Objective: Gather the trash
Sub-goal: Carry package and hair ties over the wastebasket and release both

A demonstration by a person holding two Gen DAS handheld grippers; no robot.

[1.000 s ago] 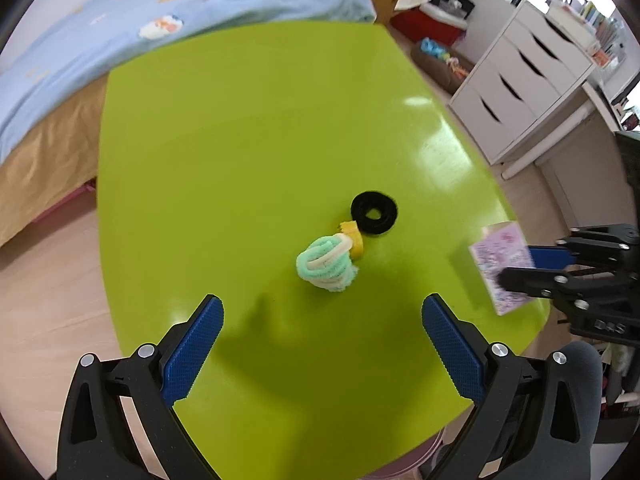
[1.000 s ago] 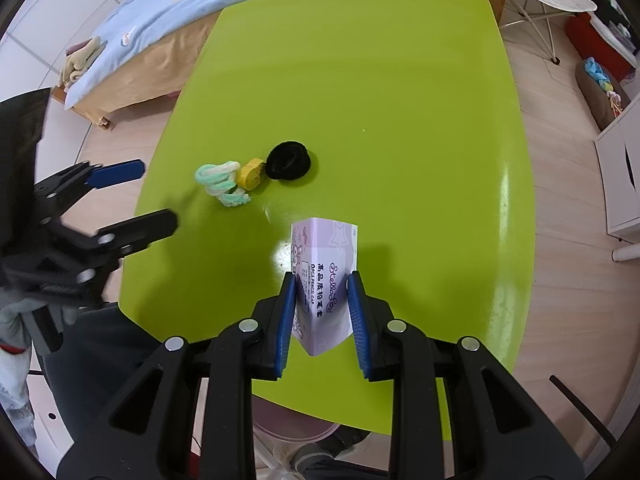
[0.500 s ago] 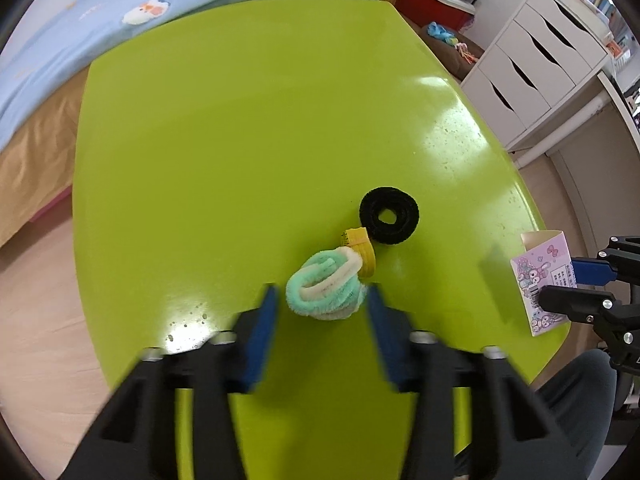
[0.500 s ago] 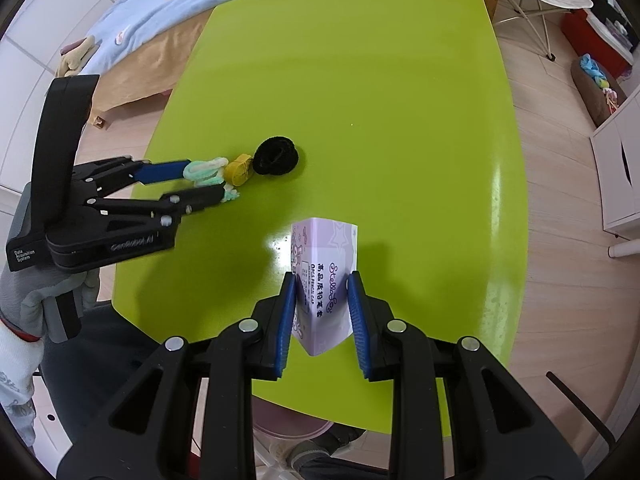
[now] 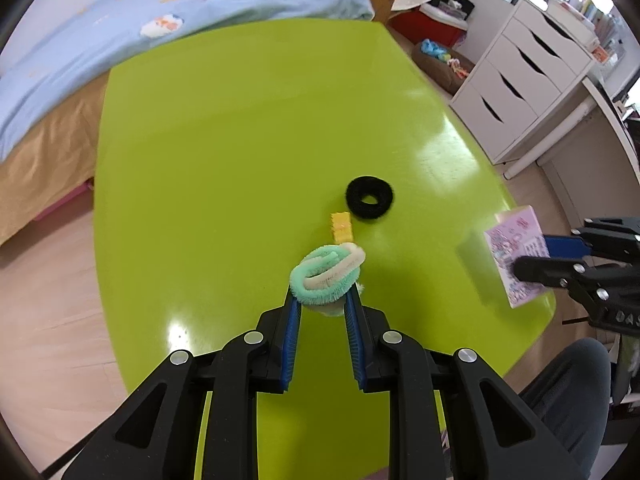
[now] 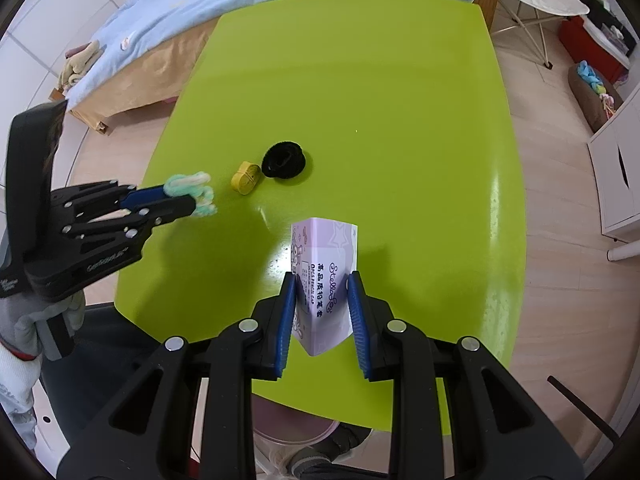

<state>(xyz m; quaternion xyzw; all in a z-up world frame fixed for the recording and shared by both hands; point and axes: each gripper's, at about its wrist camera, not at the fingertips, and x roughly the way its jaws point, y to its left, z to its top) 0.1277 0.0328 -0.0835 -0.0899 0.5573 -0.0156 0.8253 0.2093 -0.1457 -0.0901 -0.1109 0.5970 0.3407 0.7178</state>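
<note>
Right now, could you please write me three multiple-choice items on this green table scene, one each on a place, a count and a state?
1. Where does the small yellow block lie?
A. Between the fuzzy black ring and the mint-and-cream fuzzy bundle
B. On the bed
C. Inside the ring

2. How many loose items rest on the lime-green table, outside either tool?
A. Two
B. Four
C. None

3. What does the right tool grip?
A. Nothing
B. The pale purple printed paper box
C. A black ring

Answers: 1 A, the block sits in line between them. 2 A, only ring and block lie free. 3 B, its blue pads press the box's sides.
</note>
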